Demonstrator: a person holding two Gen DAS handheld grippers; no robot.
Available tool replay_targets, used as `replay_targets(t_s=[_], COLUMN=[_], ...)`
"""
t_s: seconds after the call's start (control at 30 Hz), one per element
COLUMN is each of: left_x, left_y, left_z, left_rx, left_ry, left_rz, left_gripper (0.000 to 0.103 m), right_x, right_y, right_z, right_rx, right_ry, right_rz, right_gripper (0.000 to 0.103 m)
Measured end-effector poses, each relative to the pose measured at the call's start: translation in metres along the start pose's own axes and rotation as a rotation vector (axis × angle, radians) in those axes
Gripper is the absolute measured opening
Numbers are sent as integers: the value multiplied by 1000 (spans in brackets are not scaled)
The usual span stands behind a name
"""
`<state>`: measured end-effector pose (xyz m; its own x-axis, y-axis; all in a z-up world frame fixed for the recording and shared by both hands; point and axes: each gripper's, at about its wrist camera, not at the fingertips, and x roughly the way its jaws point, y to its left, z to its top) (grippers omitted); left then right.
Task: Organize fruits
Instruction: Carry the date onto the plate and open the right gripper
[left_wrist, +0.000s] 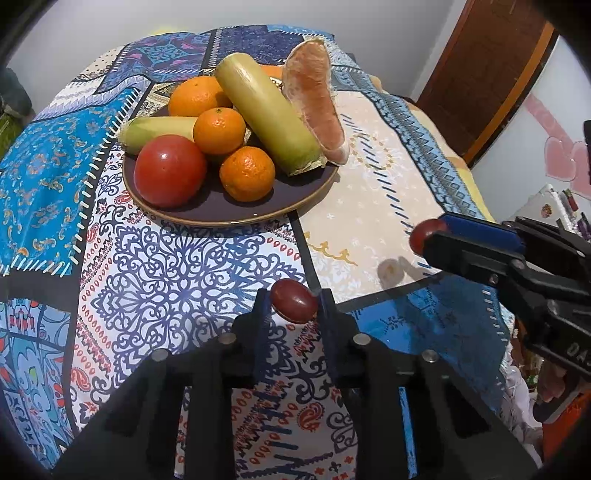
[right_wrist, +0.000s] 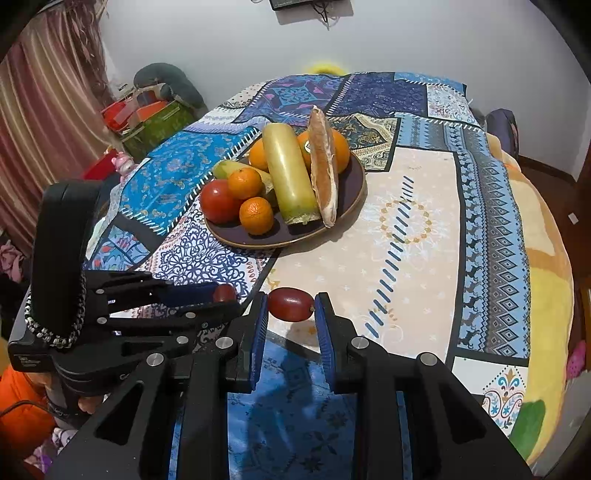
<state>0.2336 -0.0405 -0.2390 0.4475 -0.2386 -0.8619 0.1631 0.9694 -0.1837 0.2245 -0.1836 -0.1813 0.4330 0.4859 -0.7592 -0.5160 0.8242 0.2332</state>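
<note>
Two small dark red oval fruits are held above the patterned tablecloth. My left gripper (left_wrist: 293, 312) is shut on one red fruit (left_wrist: 293, 299), its blue pads pressing both ends. My right gripper (right_wrist: 291, 314) is shut on the other red fruit (right_wrist: 291, 303). Each gripper also shows in the other's view: the right gripper (left_wrist: 430, 240) at the right edge with its fruit (left_wrist: 421, 233), the left gripper (right_wrist: 221, 297) at the left with its fruit (right_wrist: 224, 292). Further back stands a dark plate (left_wrist: 221, 218) holding a tomato (left_wrist: 170, 170), oranges (left_wrist: 247, 177), a pale green cob (left_wrist: 266, 110) and a pomelo wedge (left_wrist: 317, 96).
The plate (right_wrist: 343, 206) sits mid-table; cream cloth (right_wrist: 406, 258) lies bare to its right. The table's edge drops off on the right towards a yellow blanket (right_wrist: 546, 295). Boxes and bags (right_wrist: 147, 118) stand by the curtain on the left; a brown door (left_wrist: 491, 66) is behind.
</note>
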Motion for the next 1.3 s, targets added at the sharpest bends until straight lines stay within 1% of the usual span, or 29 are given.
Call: replay_targets(t_s=[0.2,0.37,0.53,0.77,0.97,1.17,1.3], left_x=[-19,-39,-44,-33,-22,-15,-12], left_y=[11,21,31,40,43,46,45], left_z=[2,10,21,33,41,44,45], left_rx=[-2,0,-13,-31,-24,-25,-15], left_ry=[-44,-114,-144,-145,-143,-139,-136], left_rz=[31,84,93,94,96,85,100], left_gripper=[25,25,25,25,25,25,25], right_x=[0,3,10,32,53,63,66], right_y=[3,9,13,19,30,26,23], right_z=[5,13,24,36,39,39,40], right_rx=[-2,-19,-29,-50,-114,-116,-107], right_ry=[-9,-26,-43,-27,0,16,18], right_rz=[5,10,21,31,-1,-1,-1], right_gripper=[24,24,24,24,24,24,24])
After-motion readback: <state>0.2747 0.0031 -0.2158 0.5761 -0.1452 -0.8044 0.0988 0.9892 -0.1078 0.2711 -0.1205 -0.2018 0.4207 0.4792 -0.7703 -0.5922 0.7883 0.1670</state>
